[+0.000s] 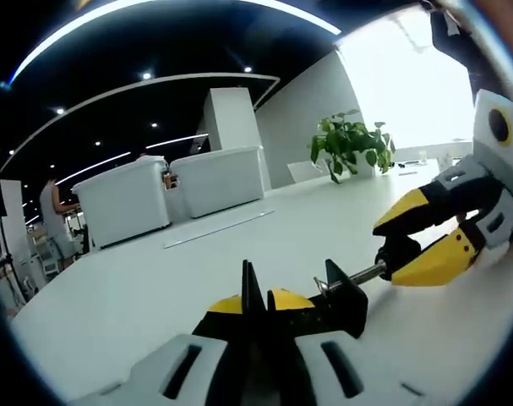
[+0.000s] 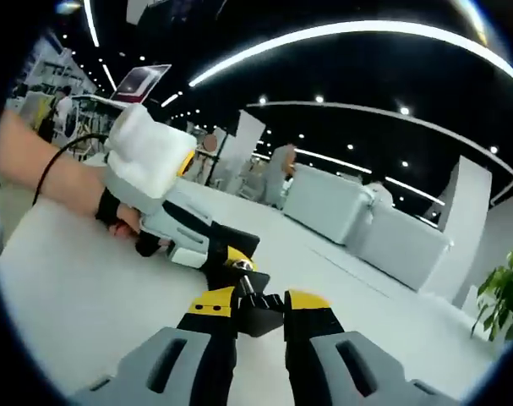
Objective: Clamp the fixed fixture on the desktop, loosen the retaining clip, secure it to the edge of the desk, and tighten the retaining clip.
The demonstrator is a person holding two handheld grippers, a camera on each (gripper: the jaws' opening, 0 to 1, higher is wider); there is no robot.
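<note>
Yellow-tipped jaws of the left gripper point(image 1: 258, 306) rise nearest the lens, clenched on the black body of the fixture point(image 1: 339, 303), which sits on the white desk point(image 1: 138, 288). From that body the screw rod point(image 1: 363, 274) runs rightward to the knob point(image 2: 260, 314), its long axis pointing straight at the right gripper point(image 1: 418, 238), whose jaws are closed around the knob. So the right hand is placed to turn the clip. Only the right gripper view reveals the person's hand point(image 2: 125, 222) behind the left gripper, left of the fixture.
</note>
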